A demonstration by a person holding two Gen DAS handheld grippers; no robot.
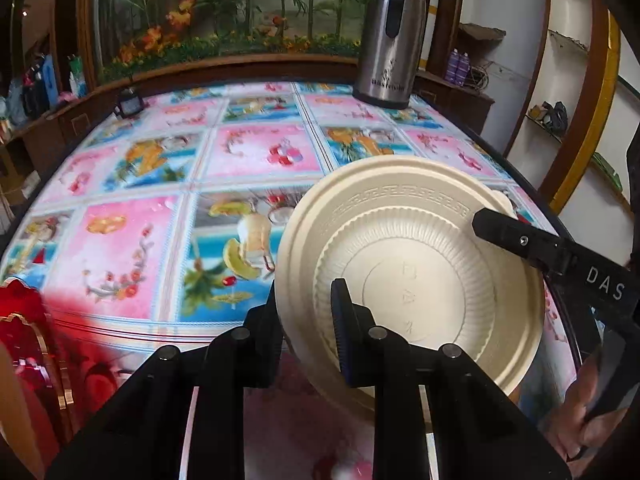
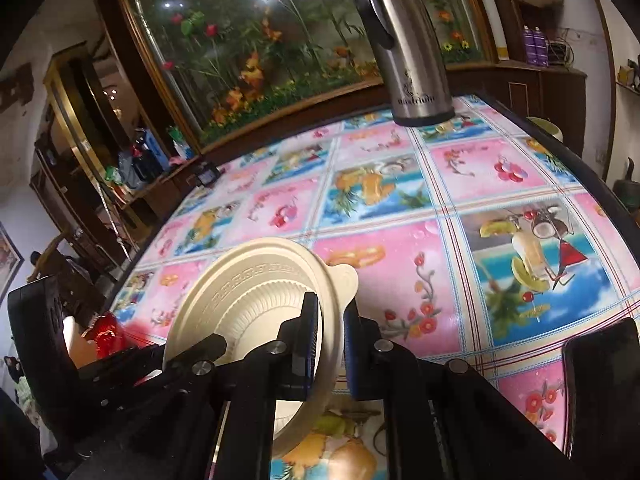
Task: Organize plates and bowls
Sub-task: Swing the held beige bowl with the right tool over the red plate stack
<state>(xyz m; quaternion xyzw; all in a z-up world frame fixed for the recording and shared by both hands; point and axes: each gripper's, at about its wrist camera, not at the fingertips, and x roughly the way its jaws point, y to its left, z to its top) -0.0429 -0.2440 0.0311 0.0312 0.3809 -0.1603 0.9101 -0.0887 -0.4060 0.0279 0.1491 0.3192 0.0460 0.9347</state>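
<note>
A: Looking from the left, what holds the cream bowl (image 1: 408, 280)?

B: Left gripper (image 1: 308, 320), jaws clamped on its near-left rim. Bowl tilts above the fruit-print tablecloth (image 1: 160, 208).

A: And on the right?

B: Right gripper (image 2: 332, 344), also pinched shut on the opposite rim. Both reach equally; bowl lies between them. Steel flask (image 1: 390, 36) stands well beyond.

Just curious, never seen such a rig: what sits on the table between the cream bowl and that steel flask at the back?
Nothing: between the cream bowl and the steel flask lies only bare patterned tablecloth, clearest in the right wrist view.
</note>
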